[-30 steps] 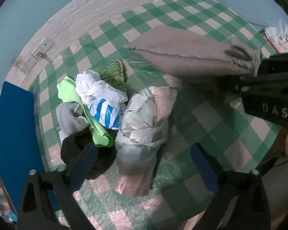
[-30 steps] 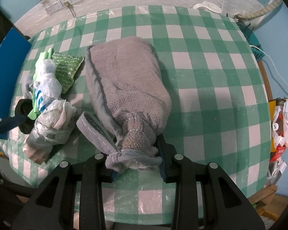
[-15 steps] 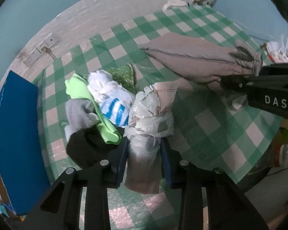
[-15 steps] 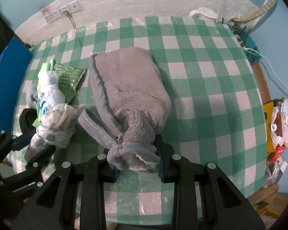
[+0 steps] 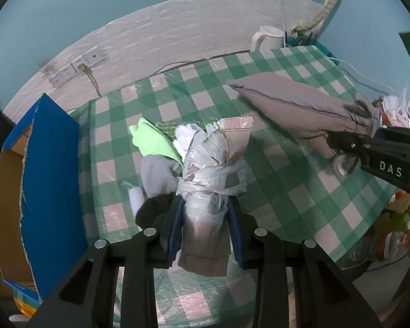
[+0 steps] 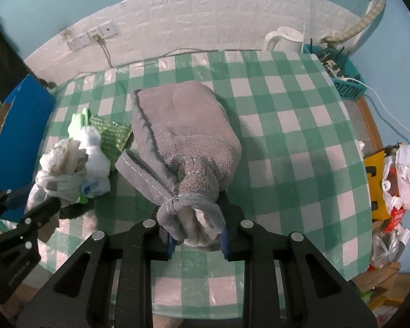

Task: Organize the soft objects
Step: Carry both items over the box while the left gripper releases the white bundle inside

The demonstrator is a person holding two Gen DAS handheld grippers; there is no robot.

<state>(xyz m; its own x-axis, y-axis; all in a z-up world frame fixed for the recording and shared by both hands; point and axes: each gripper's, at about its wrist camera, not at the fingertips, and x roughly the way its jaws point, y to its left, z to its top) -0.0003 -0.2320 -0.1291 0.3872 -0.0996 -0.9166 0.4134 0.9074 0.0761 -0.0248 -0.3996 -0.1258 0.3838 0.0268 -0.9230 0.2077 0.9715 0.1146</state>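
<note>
The left gripper (image 5: 205,227) was clamped on the lower end of a plastic-wrapped bundle (image 5: 214,164), its blue pads (image 5: 175,229) pressing either side of the crinkled film. The right gripper (image 6: 196,235) was closing on the gathered neck of a grey fleece pouch (image 6: 183,134), with the neck's open rim bunched between the jaws.

The main risk lay in the film: it looked slick and loose, so the bundle could slide down out of the pads, or the outer layer could peel free while the core stayed behind. On the right, the pouch's body lay heavy on the checked tablecloth (image 6: 300,142) beyond the fingers, and a grip on the soft neck alone could let the fabric creep out as the weight came on. A grey strap (image 6: 142,175) trailing from the neck might also snag.

The bundle stood straight ahead of the left fingers, leaning against a heap of small soft things: a green cloth (image 5: 153,142), a grey sock (image 5: 158,175) and something dark below, too shadowed to name. A blue cardboard box (image 5: 52,175) stood just left of that heap, likely the destination.
</note>
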